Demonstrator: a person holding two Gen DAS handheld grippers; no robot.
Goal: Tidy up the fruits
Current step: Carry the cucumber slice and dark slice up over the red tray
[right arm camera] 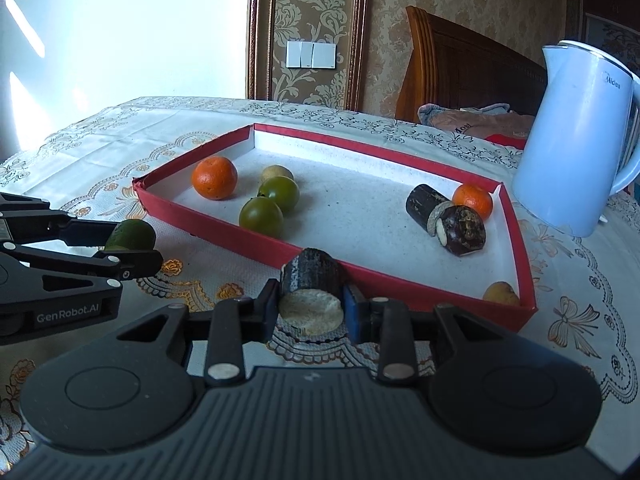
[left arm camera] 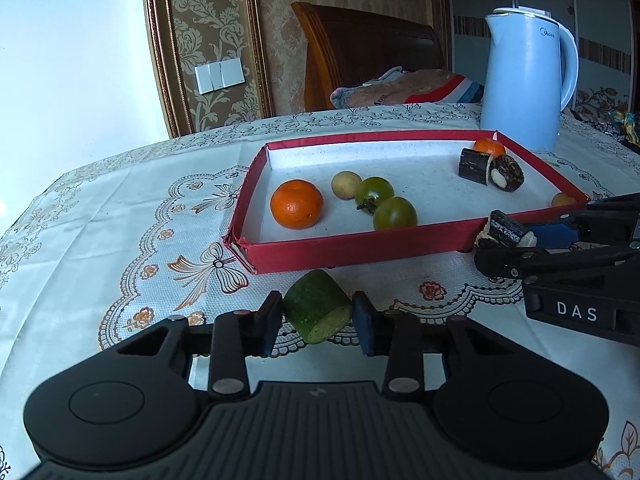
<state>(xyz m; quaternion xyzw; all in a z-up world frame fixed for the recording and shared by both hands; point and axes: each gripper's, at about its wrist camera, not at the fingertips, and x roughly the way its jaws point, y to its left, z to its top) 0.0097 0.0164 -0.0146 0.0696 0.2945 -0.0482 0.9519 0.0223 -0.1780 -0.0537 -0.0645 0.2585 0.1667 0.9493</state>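
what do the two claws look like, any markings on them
Both are matte black plastic with ribbed bodies, round side discs and silver rivets on the linkage bars. The left claw has one black and one blue pad; so does the right claw. Seen side-on, one reads "GenRobot.AI", the other "DAS". No cables or sleeves show.

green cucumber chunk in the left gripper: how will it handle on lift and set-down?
The green cucumber chunk looks stiff: the left gripper pinches its curved sides with no visible dent. Its glossy skin may slip. As a short cylinder it will probably roll if laid sideways in the red tray; on its cut face it should stay.
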